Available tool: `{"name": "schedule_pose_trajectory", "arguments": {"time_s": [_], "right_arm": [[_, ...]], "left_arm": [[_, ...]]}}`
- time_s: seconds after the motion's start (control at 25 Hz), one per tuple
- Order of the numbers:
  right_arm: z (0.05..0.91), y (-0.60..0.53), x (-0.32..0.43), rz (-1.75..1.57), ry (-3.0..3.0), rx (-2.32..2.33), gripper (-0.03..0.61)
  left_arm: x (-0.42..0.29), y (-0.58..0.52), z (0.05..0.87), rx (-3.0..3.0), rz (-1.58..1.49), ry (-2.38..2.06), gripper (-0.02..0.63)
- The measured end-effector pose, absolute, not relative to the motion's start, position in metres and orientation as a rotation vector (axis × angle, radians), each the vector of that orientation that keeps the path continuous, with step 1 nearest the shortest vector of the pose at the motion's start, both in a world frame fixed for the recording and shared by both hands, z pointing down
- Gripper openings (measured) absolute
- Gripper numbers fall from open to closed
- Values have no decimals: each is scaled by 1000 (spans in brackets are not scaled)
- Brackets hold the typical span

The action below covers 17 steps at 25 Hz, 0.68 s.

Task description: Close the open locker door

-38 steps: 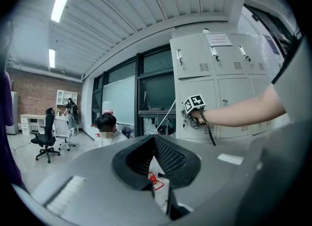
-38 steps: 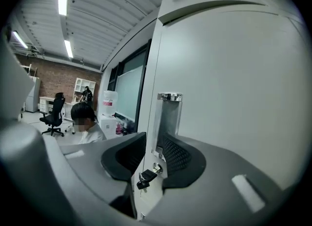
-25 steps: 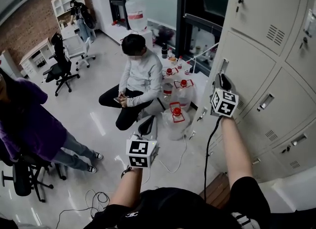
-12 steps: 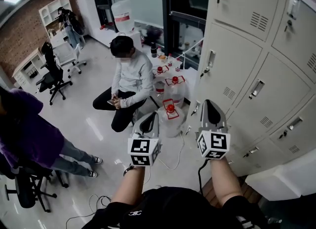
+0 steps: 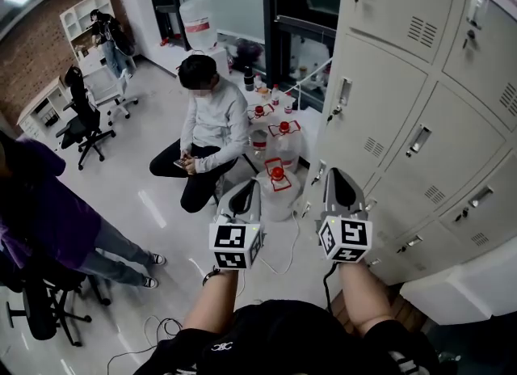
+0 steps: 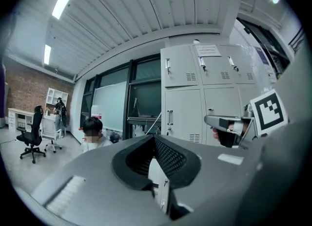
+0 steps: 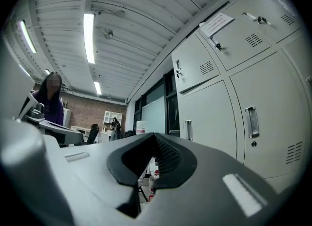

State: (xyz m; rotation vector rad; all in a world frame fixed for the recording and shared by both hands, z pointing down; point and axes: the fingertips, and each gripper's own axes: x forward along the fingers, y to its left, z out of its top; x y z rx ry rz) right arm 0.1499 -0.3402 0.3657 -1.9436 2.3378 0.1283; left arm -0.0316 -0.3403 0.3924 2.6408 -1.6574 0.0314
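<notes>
The cream locker bank (image 5: pixel 420 123) fills the right side of the head view, and every door I can see there lies flush with the front. My right gripper (image 5: pixel 342 178) is shut and holds nothing. It hovers a short way in front of the lower doors without touching them. Beside it on the left, my left gripper (image 5: pixel 246 190) is also shut and holds nothing. In the left gripper view the left gripper (image 6: pixel 155 140) points at the lockers (image 6: pixel 183 98), with the right gripper (image 6: pixel 229 122) at the right. In the right gripper view the locker doors (image 7: pixel 209 118) stand close on the right.
A person (image 5: pixel 212 123) sits on the floor just left of the lockers. Several water bottles with red caps (image 5: pixel 279 183) stand by the locker base. Another person in purple (image 5: pixel 40 204) is at the left, near office chairs (image 5: pixel 81 123). Cables (image 5: pixel 153 325) lie on the floor.
My right gripper has drawn back from the locker door it was against and come down level with the left gripper. The left gripper has barely moved.
</notes>
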Motion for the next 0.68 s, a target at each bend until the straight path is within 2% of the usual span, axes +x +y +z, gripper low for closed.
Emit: {"name": "schedule_pose_trajectory", "arguments": {"time_s": [0.68], "right_arm": [[354, -364, 103, 134, 2393, -1827, 11]], "left_arm": [[-70, -346, 388, 2610, 13, -1732, 0]]}}
